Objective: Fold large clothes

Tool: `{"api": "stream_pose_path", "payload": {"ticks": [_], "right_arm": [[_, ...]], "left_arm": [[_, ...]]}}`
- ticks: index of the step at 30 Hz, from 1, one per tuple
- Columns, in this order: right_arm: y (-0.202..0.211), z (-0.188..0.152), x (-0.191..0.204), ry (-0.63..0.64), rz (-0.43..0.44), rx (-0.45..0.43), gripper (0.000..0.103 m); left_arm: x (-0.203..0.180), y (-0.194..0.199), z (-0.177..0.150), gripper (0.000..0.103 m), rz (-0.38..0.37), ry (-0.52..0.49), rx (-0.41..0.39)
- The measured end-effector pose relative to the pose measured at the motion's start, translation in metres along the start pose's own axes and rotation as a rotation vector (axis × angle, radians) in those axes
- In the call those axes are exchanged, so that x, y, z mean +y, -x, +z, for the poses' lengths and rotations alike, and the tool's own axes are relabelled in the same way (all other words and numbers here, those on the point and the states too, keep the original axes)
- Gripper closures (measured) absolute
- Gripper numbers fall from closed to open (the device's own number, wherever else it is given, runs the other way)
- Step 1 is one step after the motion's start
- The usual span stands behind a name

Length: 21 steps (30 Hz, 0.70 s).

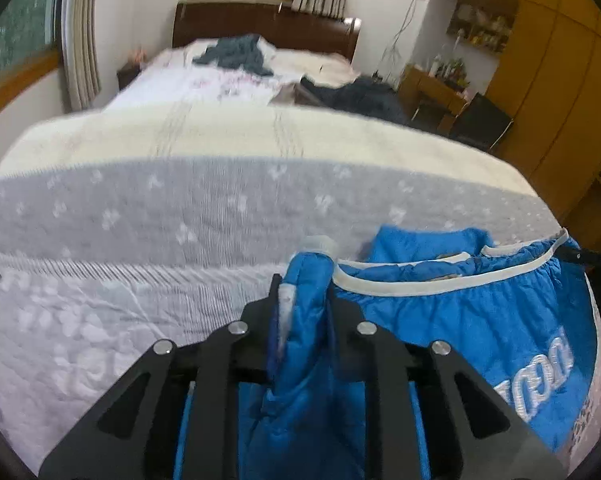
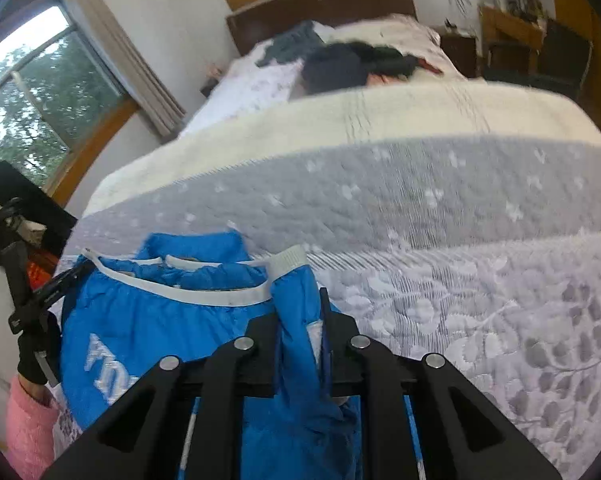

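While the blue padded jacket is lying at the near edge of the bed's grey quilted bedspread, the left gripper is clamping a bunched blue fold of it between its jaws. Further right, the right gripper is pinching the white-cuffed sleeve, with a pink sleeve showing behind.
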State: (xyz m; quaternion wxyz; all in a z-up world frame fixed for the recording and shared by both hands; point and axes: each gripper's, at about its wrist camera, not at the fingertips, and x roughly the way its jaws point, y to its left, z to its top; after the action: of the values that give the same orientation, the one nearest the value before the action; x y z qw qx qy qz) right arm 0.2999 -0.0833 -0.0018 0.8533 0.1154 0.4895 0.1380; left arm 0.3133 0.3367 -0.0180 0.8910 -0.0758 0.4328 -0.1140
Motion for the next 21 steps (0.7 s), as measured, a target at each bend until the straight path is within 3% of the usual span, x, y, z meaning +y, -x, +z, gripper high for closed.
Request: {"api": "stream_pose_path", "payload": {"ticks": [4, 6, 10, 13, 17, 21], "right_arm": [[-0.028, -0.007, -0.012, -0.029, -0.027, 0.045, 0.085], [-0.038, -0.011, -0.018, -0.057, -0.017, 0.057, 0.083], [-0.039, -0.016, -0.023, -0.093, 0.003, 0.059, 0.079], [-0.021, -0.018, -0.02, -0.091, -0.02, 0.041, 0.067], [0.018, -0.034, -0.021, -0.059, -0.006, -0.003, 0.066], [0.053, -0.066, -0.021, -0.032, 0.037, -0.01, 0.061]], "left_arm": [[0.014, -0.017, -0.004, 0.075, -0.02, 0.058, 0.045], [0.021, -0.021, -0.003, 0.064, -0.02, 0.087, 0.063], [0.033, -0.02, -0.004, 0.056, -0.037, 0.146, 0.087], [0.038, -0.005, -0.007, 0.056, -0.058, 0.19, 0.085], [0.047, 0.034, -0.021, 0.049, -0.108, 0.223, 0.046], [0.047, 0.082, -0.055, 0.043, -0.097, 0.182, 0.012]]}}
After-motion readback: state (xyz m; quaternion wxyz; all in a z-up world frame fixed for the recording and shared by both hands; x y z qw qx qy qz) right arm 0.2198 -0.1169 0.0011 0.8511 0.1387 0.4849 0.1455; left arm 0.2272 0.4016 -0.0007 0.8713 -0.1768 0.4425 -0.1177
